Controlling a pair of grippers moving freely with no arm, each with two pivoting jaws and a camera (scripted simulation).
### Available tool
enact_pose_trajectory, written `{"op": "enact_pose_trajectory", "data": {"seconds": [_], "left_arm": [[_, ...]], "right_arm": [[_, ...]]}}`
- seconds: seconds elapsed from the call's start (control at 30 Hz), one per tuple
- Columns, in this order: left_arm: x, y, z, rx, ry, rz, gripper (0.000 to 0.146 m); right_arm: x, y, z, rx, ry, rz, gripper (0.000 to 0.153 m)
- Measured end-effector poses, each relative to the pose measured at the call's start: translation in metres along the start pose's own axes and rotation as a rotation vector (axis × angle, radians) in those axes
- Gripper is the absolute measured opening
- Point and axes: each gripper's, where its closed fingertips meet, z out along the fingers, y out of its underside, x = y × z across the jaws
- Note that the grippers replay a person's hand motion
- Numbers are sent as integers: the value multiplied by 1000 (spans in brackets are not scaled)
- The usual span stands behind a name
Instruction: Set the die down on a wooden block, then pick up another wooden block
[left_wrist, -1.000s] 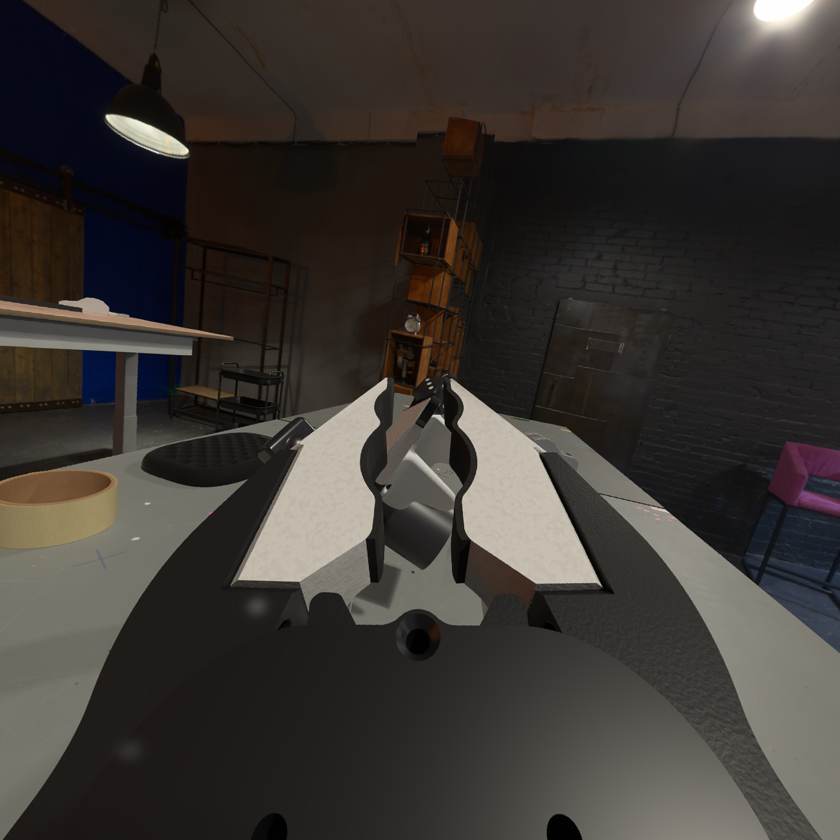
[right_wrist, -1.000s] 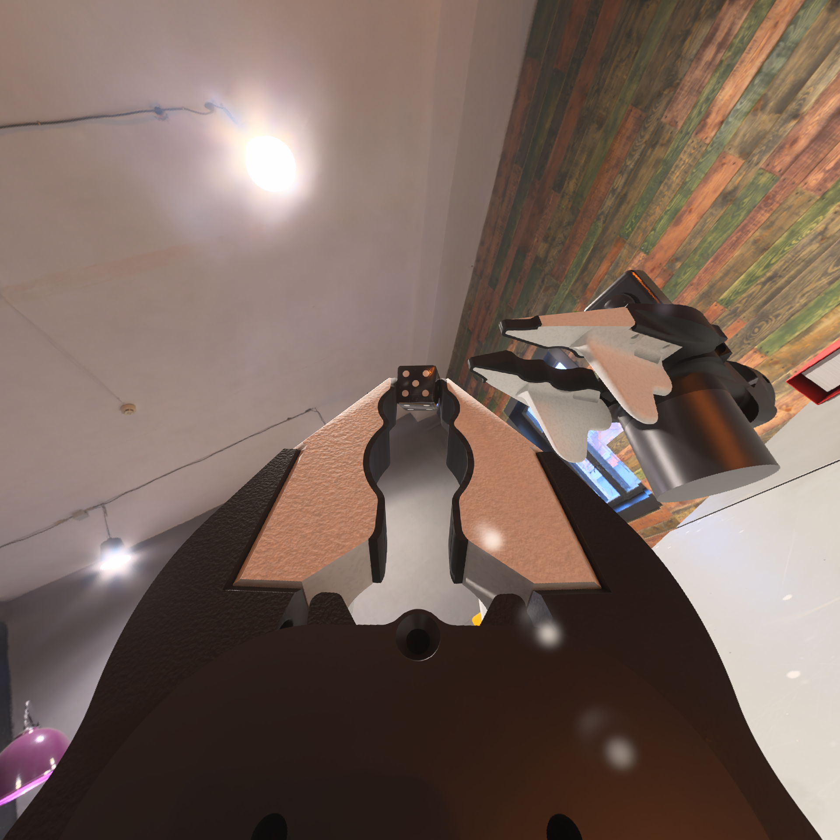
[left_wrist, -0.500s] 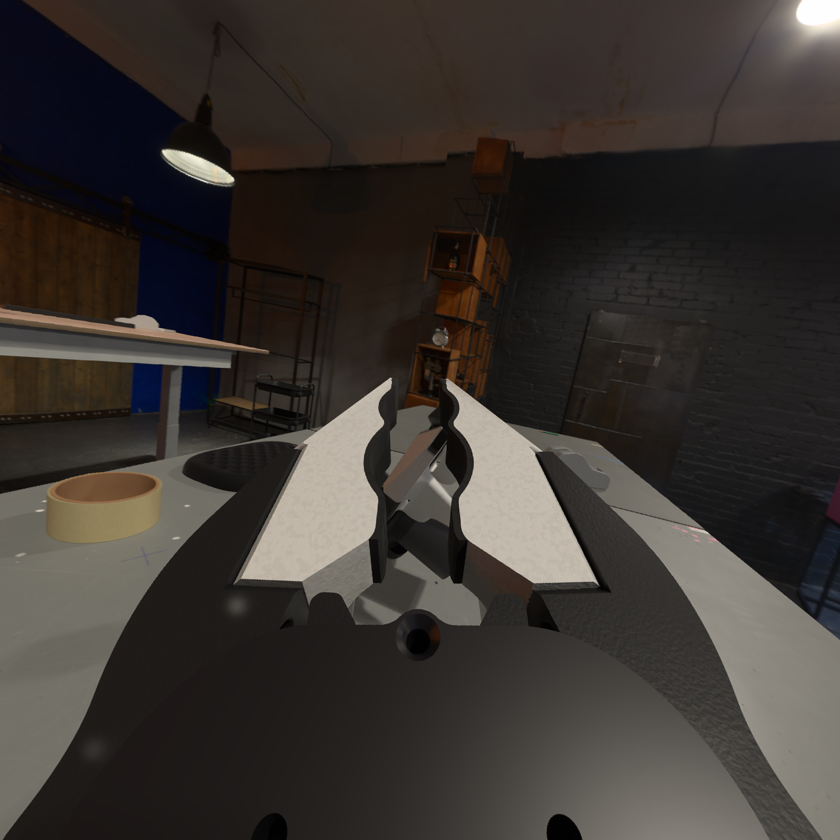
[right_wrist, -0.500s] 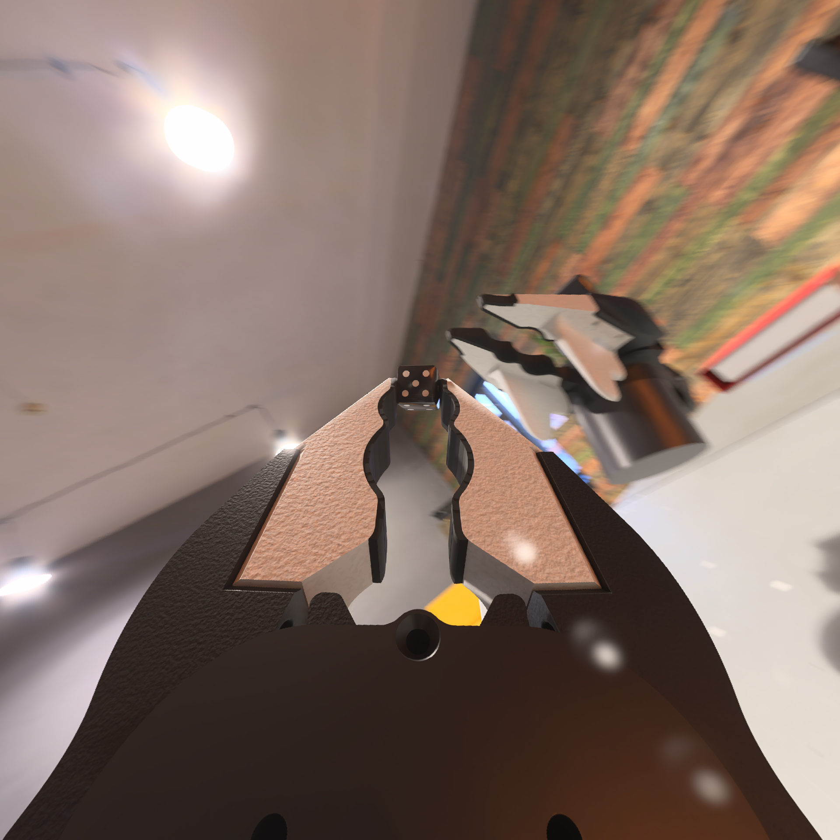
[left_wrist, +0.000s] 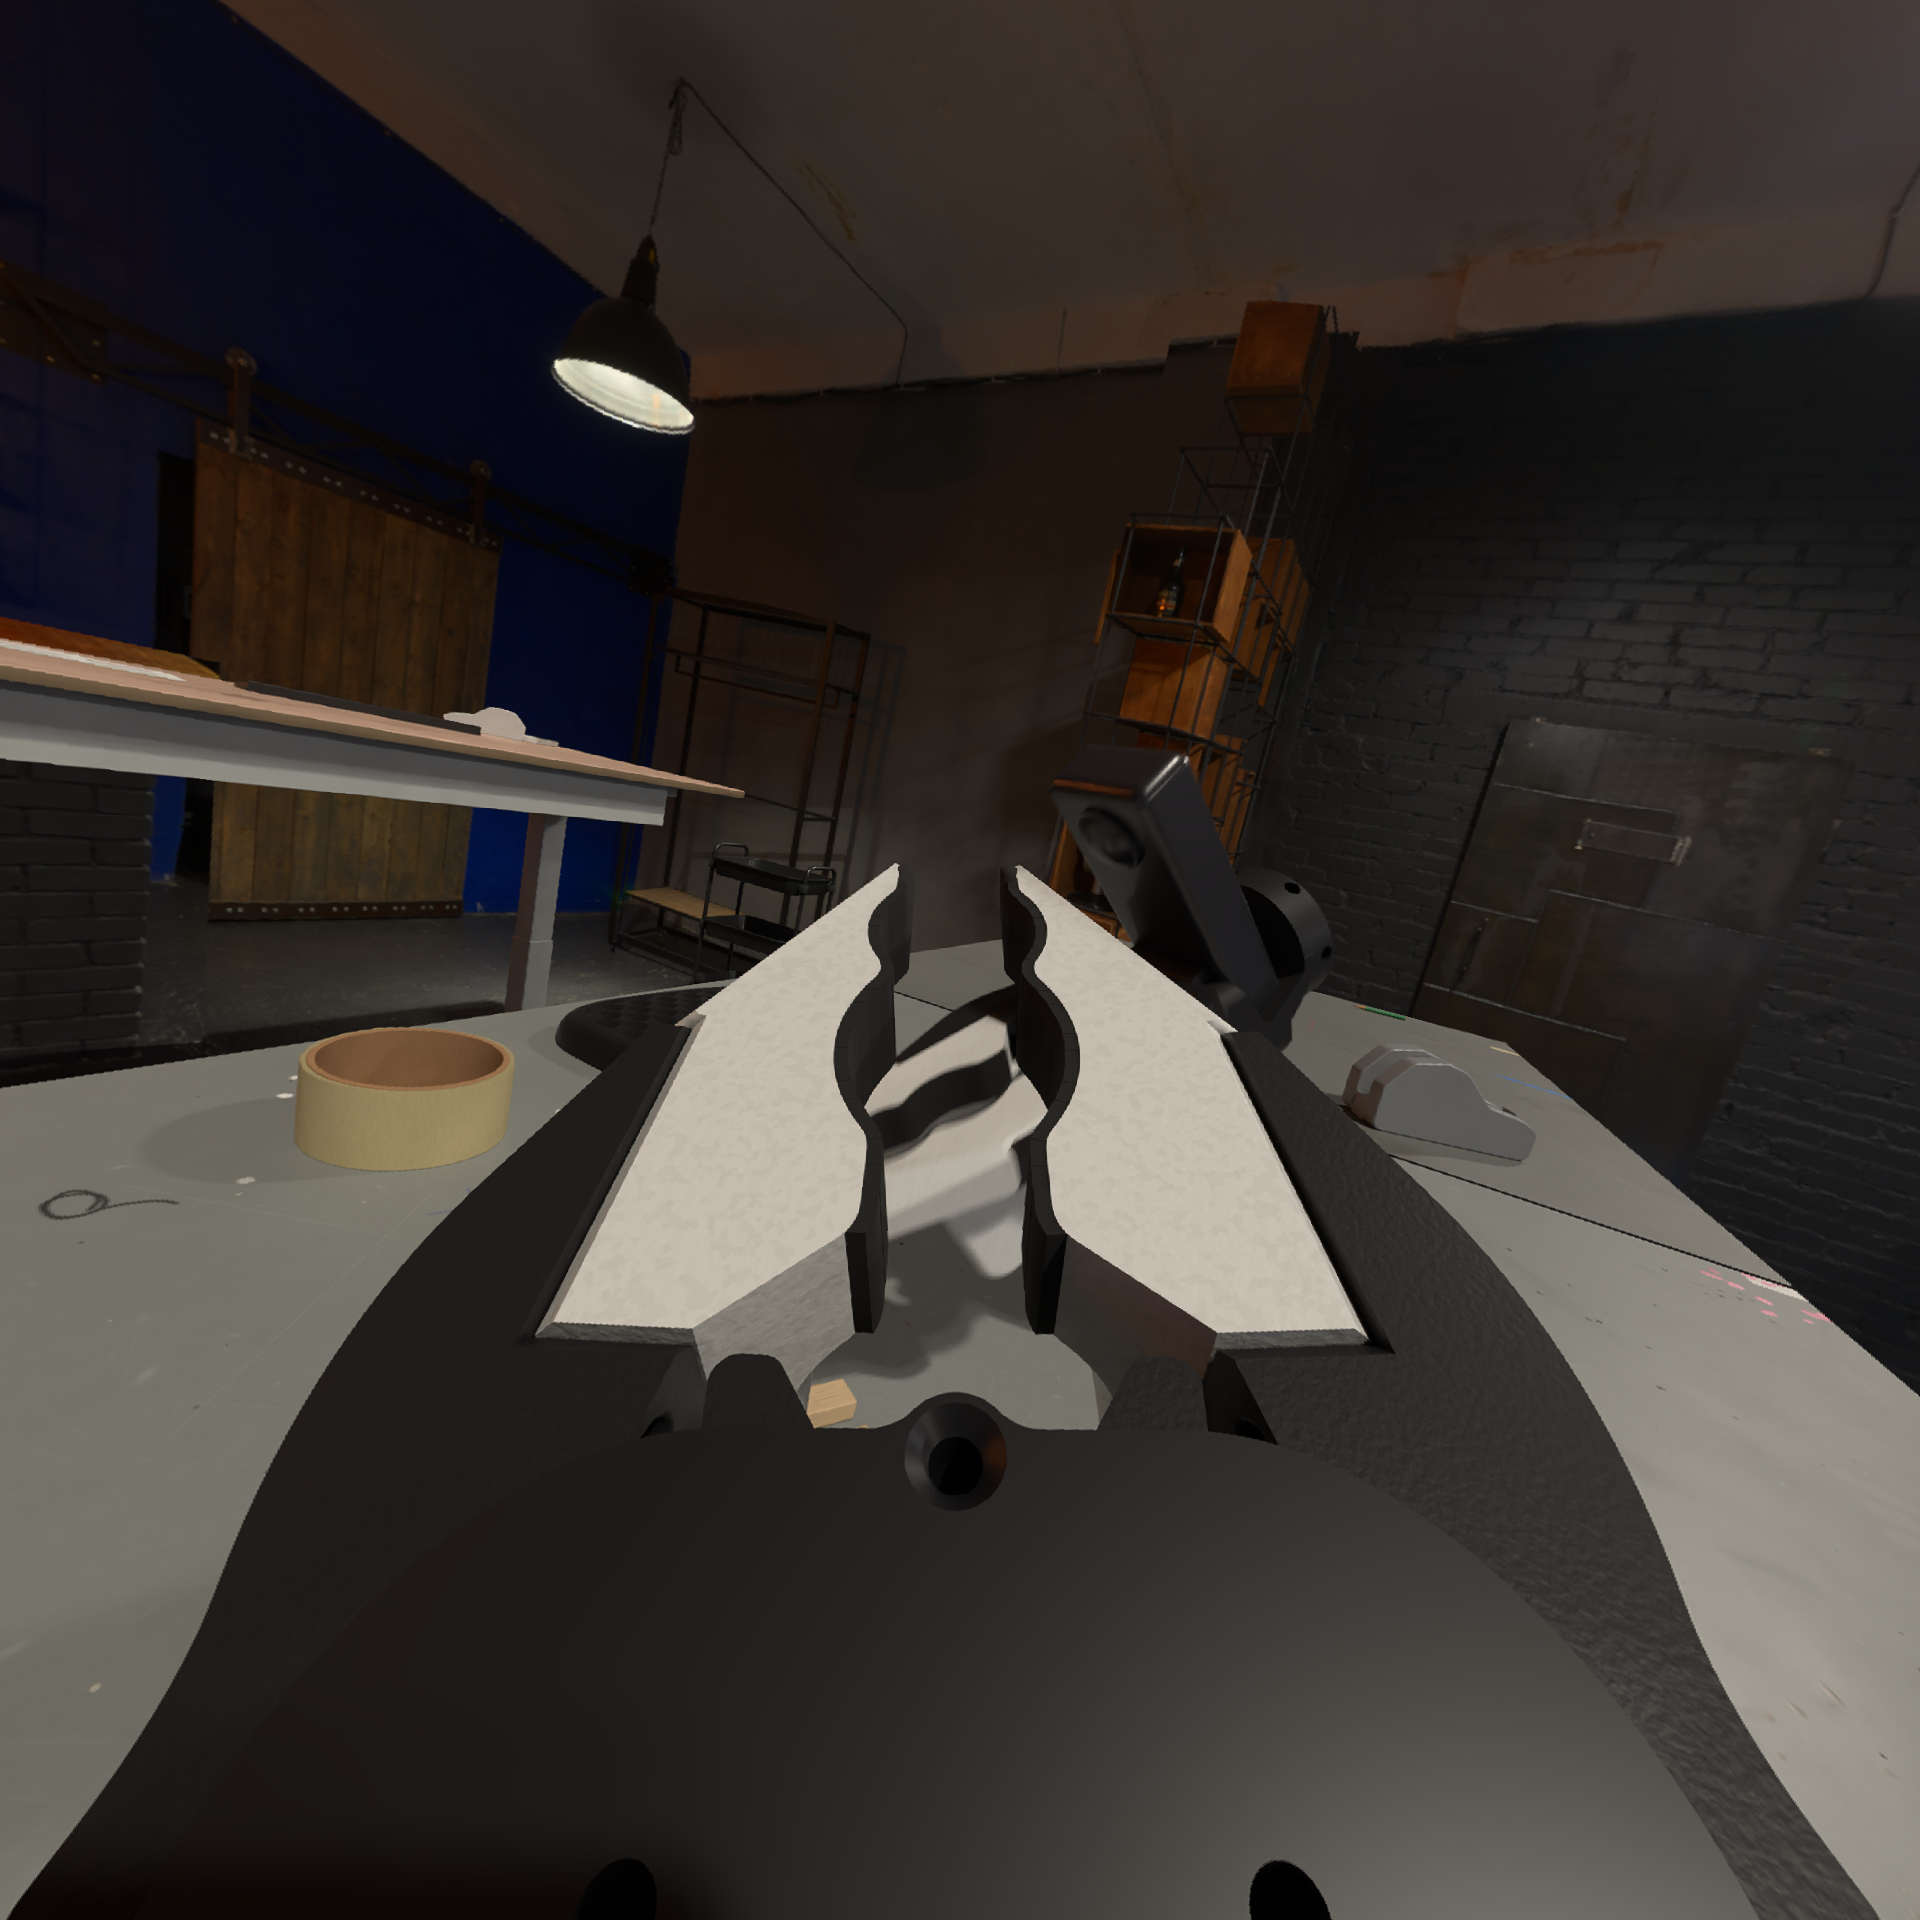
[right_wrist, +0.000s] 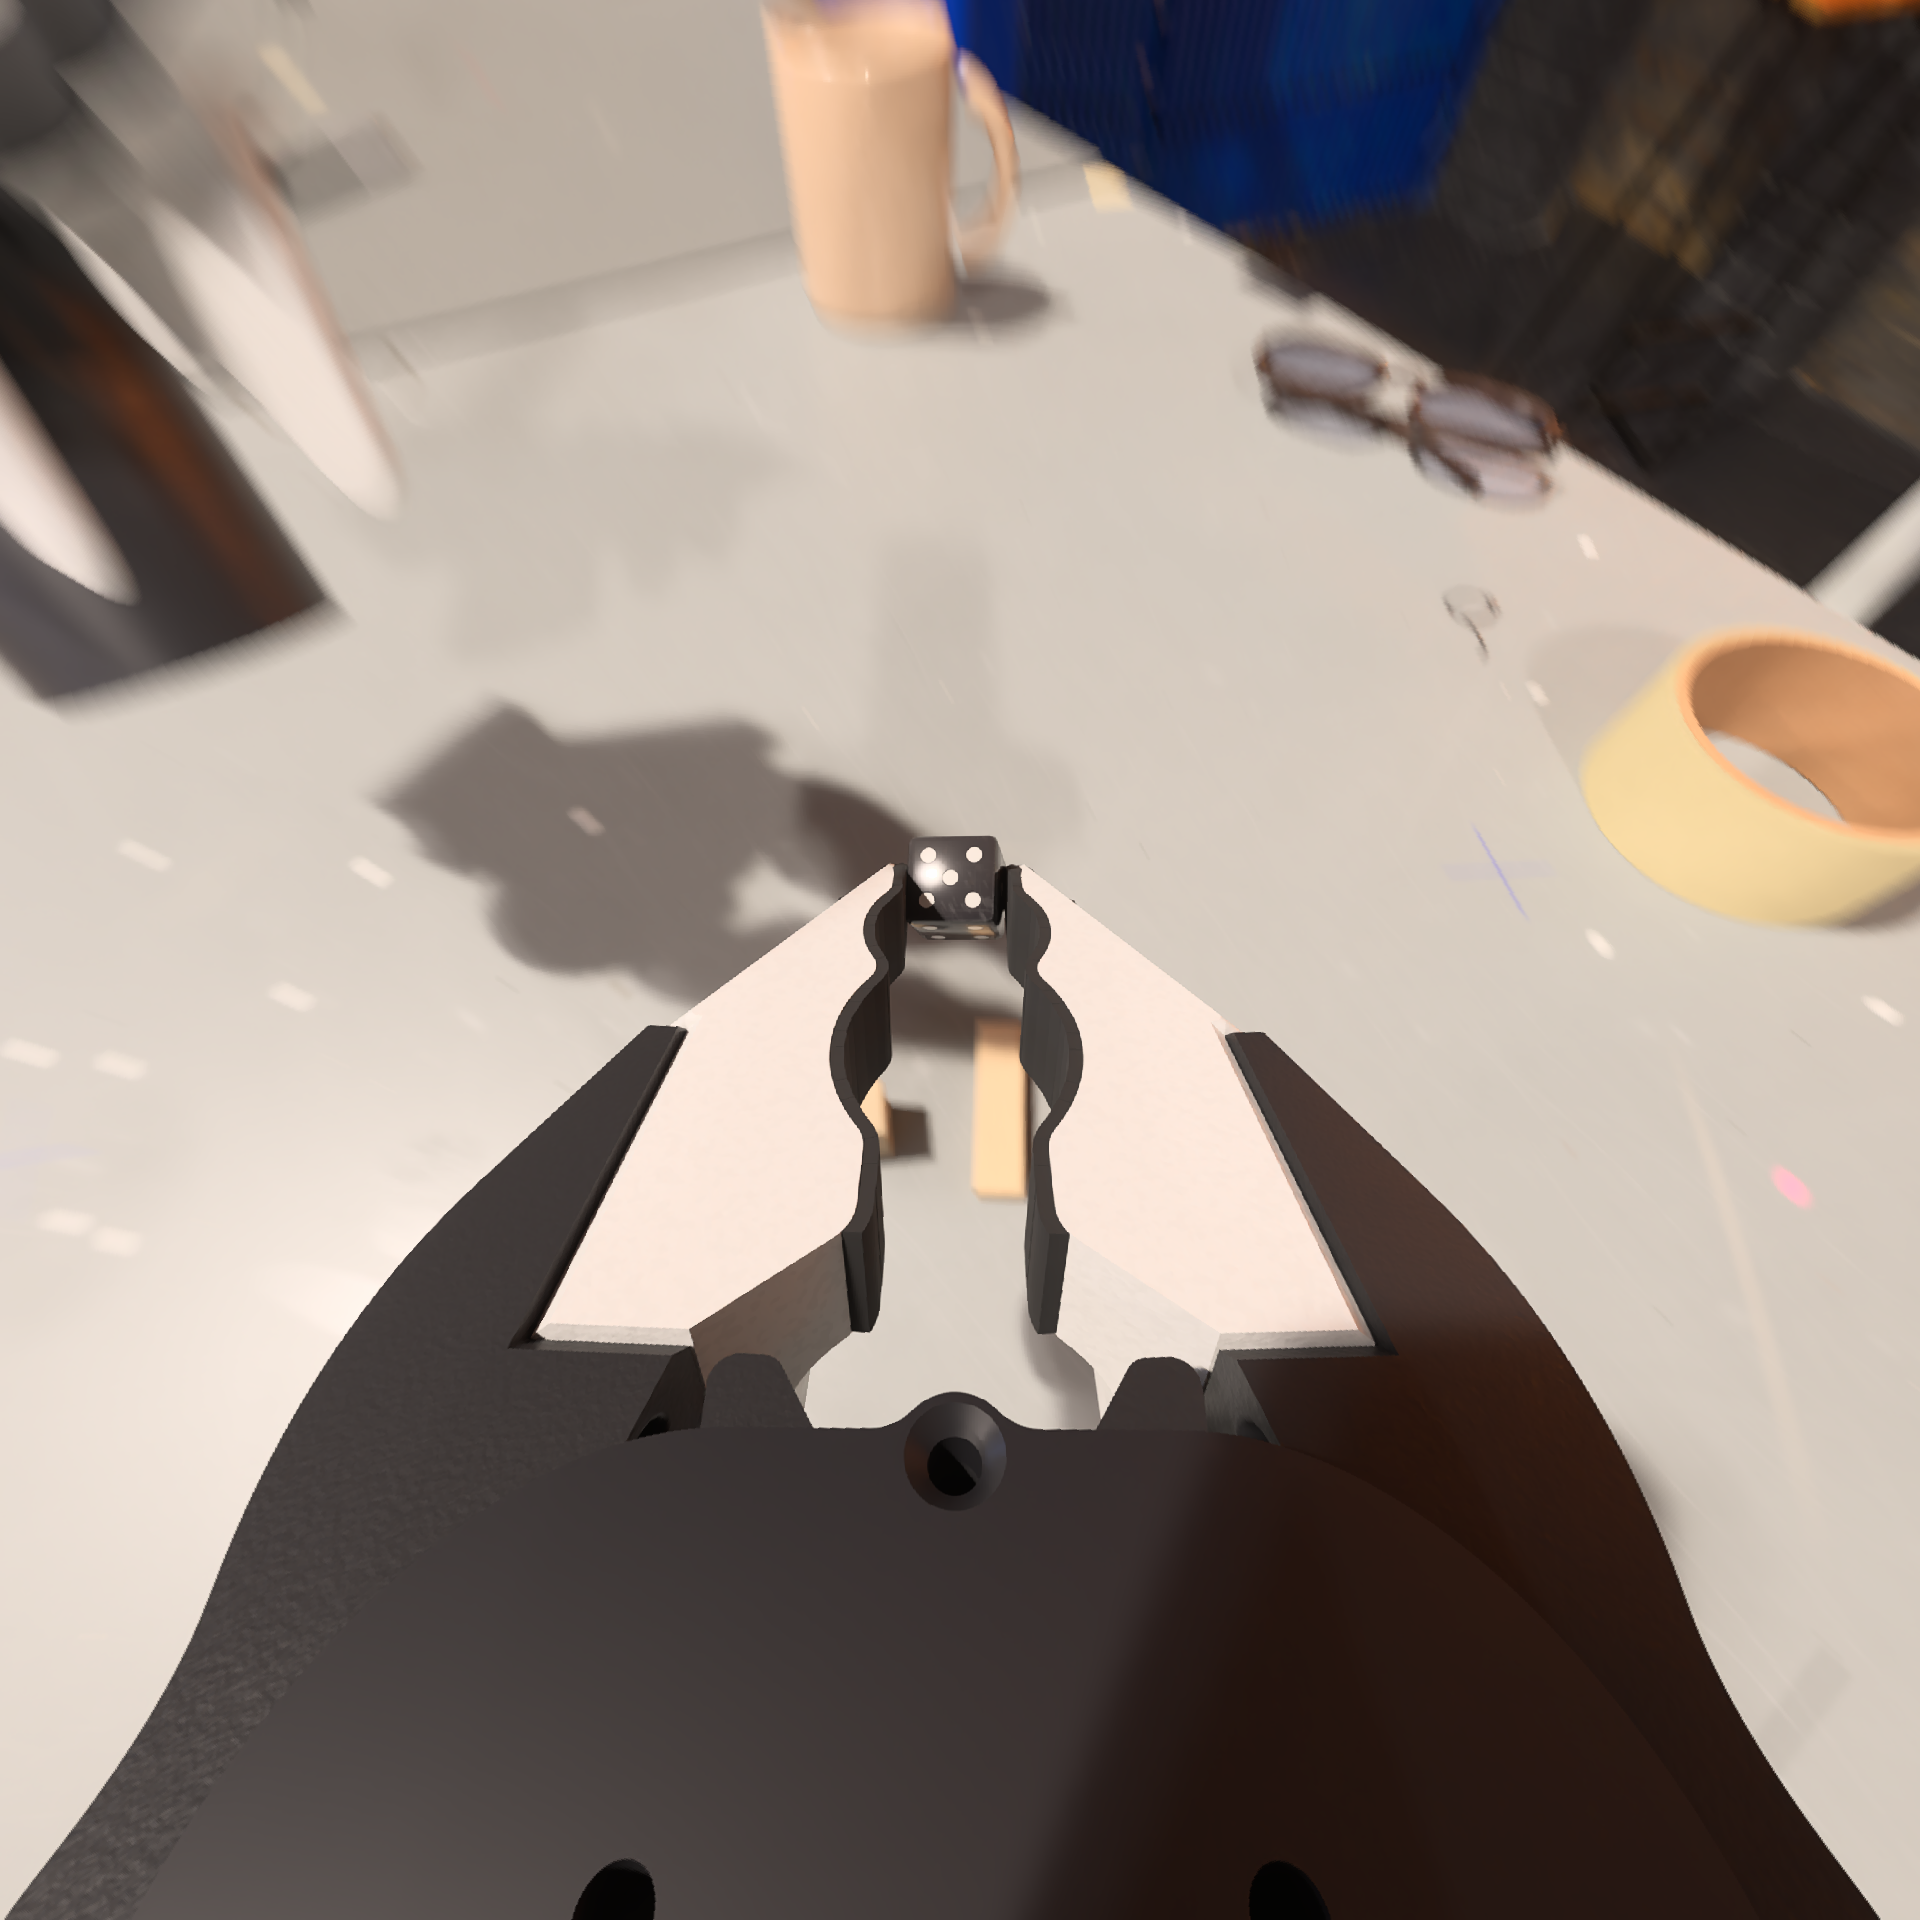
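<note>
Right gripper (right_wrist: 954, 883): swung from ceiling down toward desk (right_wrist: 312, 987); jaws clamped on black die (right_wrist: 954, 891), above wooden blocks (right_wrist: 1000, 1110). Left gripper (left_wrist: 954, 914): jaws parted, empty. Placement pending.

Across both views: two hand-held grippers, one die (right_wrist: 954, 879), two wooden blocks (right_wrist: 1000, 1108) plainly visible and a third, smaller piece (left_wrist: 831, 1404) that may be one of them. One tape roll (right_wrist: 1763, 774), one mug (right_wrist: 871, 158), one pair of glasses (right_wrist: 1410, 418), one grey cloud-shaped object (left_wrist: 1439, 1104), all on one bench (right_wrist: 312, 914).
</note>
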Motion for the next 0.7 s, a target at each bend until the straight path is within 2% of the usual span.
{"op": "enact_pose_trajectory", "data": {"seconds": [0.07,0.13,0.2,0.37,0.5,0.57,0.7], "left_arm": [[-1,0,0,0,-5,-1,16],[-1,0,0,2,-6,-1,16],[-1,0,0,2,-8,-2,16],[0,-1,0,5,-5,1,16],[-1,-2,-1,10,-6,-1,16],[-1,-2,-1,10,-7,-1,16],[-1,-1,-1,8,-8,-2,16]], "right_arm": [[10,30,10,-181,98,-70,18],[11,57,18,-328,100,-74,18],[11,71,20,-395,82,-54,18],[5,61,17,-350,48,-72,24],[-19,50,12,-291,-88,-86,25],[-29,58,11,-336,-162,-58,23],[-29,77,16,-438,-166,-21,21]]}}
